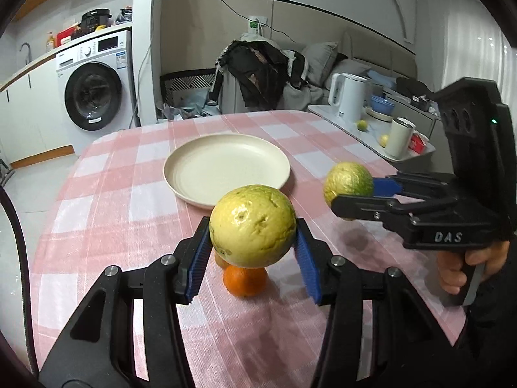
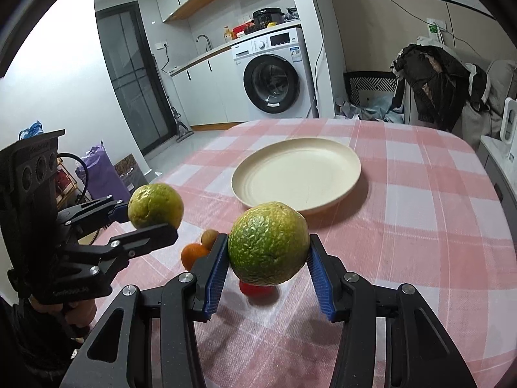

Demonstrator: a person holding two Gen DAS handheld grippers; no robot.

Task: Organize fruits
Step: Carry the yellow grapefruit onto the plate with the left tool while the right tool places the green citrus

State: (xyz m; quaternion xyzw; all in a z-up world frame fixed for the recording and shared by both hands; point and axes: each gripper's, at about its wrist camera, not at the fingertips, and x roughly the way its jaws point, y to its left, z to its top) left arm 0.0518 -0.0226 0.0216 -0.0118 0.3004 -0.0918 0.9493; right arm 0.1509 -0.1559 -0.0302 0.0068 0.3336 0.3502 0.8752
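In the left wrist view, the left gripper (image 1: pixel 253 245) at lower centre clamps its blue fingers (image 1: pixel 197 258) around a yellow-green citrus (image 1: pixel 252 224) above the pink checked table (image 1: pixel 113 213). An orange (image 1: pixel 245 280) lies beneath, a cream plate (image 1: pixel 226 168) behind. At right, the right gripper (image 1: pixel 353 194) grasps a greener citrus (image 1: pixel 347 179).

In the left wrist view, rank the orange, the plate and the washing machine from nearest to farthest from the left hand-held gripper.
1. Orange: on the tablecloth just below the left hand-held gripper.
2. Plate: mid-table, ahead.
3. Washing machine: far left, beyond the table.
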